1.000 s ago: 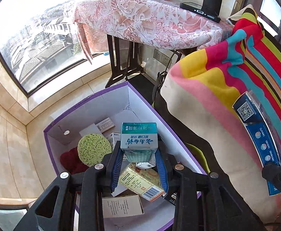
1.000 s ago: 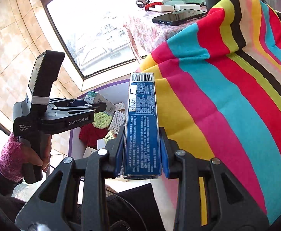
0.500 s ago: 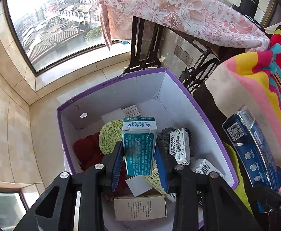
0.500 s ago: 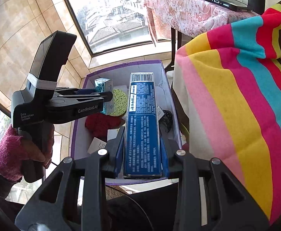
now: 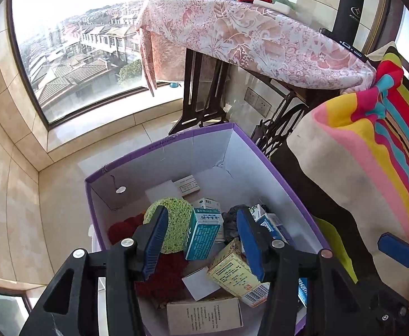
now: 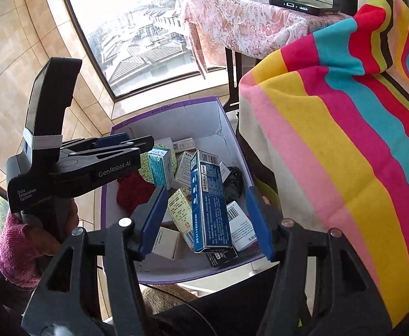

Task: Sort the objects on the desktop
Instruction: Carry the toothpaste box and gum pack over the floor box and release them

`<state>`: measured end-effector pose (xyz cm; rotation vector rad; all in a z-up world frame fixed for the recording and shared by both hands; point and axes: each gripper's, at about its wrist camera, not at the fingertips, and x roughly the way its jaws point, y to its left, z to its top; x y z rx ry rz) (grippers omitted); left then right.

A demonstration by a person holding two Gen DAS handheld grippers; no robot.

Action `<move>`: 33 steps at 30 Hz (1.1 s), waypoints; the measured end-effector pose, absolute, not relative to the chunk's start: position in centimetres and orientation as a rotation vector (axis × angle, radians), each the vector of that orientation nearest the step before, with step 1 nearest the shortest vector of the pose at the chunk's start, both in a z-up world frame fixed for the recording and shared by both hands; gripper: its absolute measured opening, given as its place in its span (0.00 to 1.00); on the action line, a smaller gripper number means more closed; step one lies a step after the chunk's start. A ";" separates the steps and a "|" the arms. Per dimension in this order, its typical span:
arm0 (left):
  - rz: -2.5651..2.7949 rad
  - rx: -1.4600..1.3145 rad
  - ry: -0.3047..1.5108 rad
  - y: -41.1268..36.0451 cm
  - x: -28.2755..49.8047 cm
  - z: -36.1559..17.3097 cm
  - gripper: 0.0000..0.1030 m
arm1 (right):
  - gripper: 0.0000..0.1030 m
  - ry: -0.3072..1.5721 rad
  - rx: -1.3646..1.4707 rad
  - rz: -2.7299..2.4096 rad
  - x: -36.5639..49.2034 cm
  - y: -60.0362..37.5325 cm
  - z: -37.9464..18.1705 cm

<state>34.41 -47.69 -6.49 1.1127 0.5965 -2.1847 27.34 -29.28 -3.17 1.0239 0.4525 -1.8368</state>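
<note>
— Blue toothpaste box [image 6: 210, 204] lies between our right claw [image 6: 207, 218] pads, untouched, atop the purple box's [image 6: 176, 106] pile; long axis runs away from us, barcode end far.
— Teal carton [image 5: 203, 233] likewise, upright between our spread left claw [image 5: 201, 240].
— Both claws gape; dropping looks done. We'd judge next: lift clear, fetch more from the tabletop.
</note>
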 end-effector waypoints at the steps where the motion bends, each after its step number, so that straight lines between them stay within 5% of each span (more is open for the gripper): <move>1: -2.178 1.107 0.584 -47.6 34.6 -6.2 0.83 | 0.64 0.448 1.012 -1.837 27.6 -28.7 -2.9; 5: -2.201 1.068 0.551 -47.2 35.2 -5.0 0.84 | 0.79 0.441 0.949 -1.882 28.9 -27.0 -1.3; 7: -2.231 1.042 0.547 -47.0 35.6 -4.2 0.95 | 0.83 0.423 0.930 -1.894 29.5 -26.6 -0.8; 21: -2.015 0.964 0.204 -45.0 37.4 -0.5 1.00 | 0.84 0.578 0.926 -1.865 32.2 -28.2 -2.1; 27: -2.116 1.062 0.498 -46.7 38.3 -2.0 1.00 | 0.84 0.625 0.960 -1.874 32.1 -28.2 -2.0; 33: -2.109 1.103 0.482 -45.9 38.1 -3.0 1.00 | 0.84 0.655 0.966 -1.887 31.6 -26.9 -0.3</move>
